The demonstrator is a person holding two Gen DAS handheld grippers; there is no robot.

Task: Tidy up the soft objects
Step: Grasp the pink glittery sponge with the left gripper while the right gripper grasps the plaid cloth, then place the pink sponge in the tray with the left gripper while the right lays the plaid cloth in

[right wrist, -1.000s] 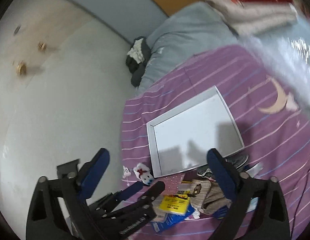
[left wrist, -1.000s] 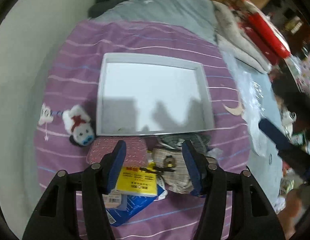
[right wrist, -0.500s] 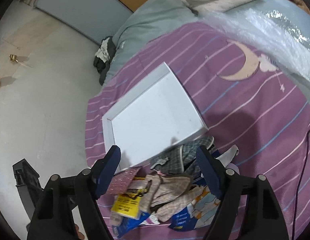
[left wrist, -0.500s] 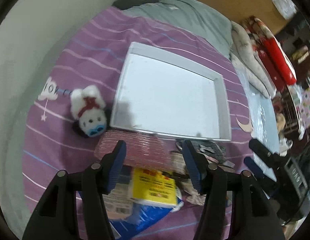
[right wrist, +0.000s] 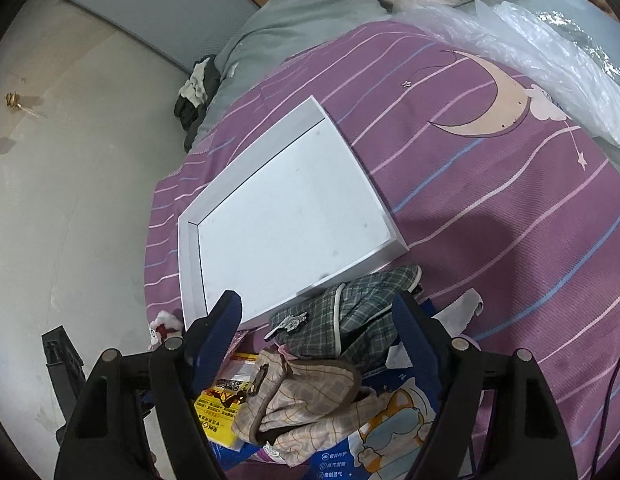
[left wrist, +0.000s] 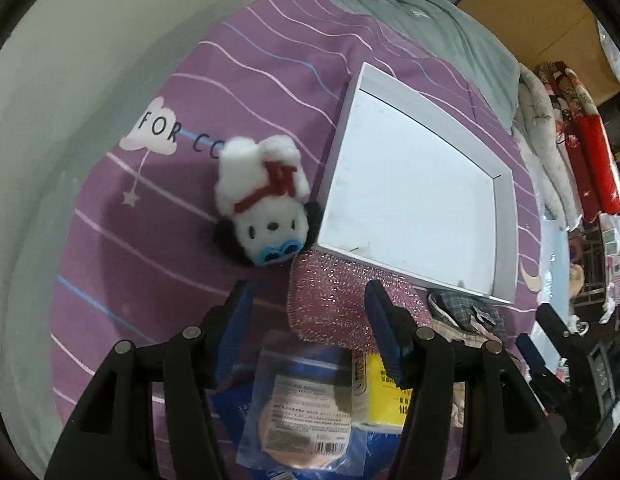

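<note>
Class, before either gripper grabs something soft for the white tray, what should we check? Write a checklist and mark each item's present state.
1. Left gripper open: ok.
2. Right gripper open: ok.
3. Tray free of items: ok.
4. Pink sponge between left fingers: ok, partly.
5. Plush dog reachable, uncovered: ok.
6. Plaid pouches separate from the packets beneath: cannot tell.
</note>
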